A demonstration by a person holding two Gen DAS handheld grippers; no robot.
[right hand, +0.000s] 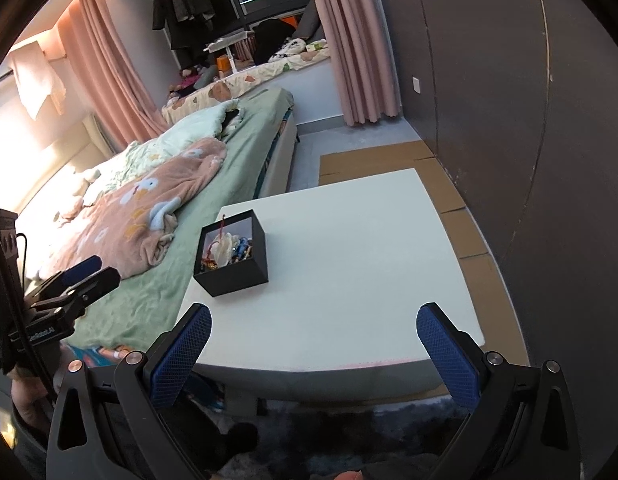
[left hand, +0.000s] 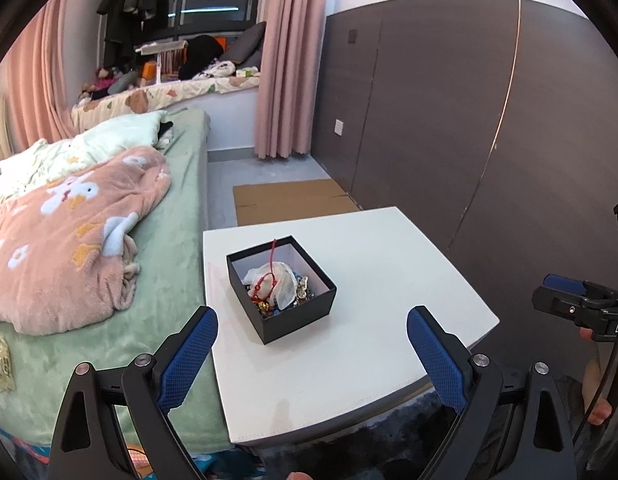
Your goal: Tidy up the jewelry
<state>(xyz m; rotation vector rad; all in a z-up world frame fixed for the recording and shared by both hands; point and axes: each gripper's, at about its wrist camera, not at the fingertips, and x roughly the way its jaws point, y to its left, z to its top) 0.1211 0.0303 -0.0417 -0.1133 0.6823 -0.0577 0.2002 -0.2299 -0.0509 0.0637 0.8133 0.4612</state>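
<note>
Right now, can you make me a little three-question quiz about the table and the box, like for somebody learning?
1. True or false: the black box has a lid on it.
2. What colour is the cord lying over the white cloth in the box? A) red B) green C) yellow
3. Fill in: the left tool and the right tool are both ____, holding nothing.

Key:
1. False. The box is open on top, on the white table.
2. A, red.
3. Open.
</note>
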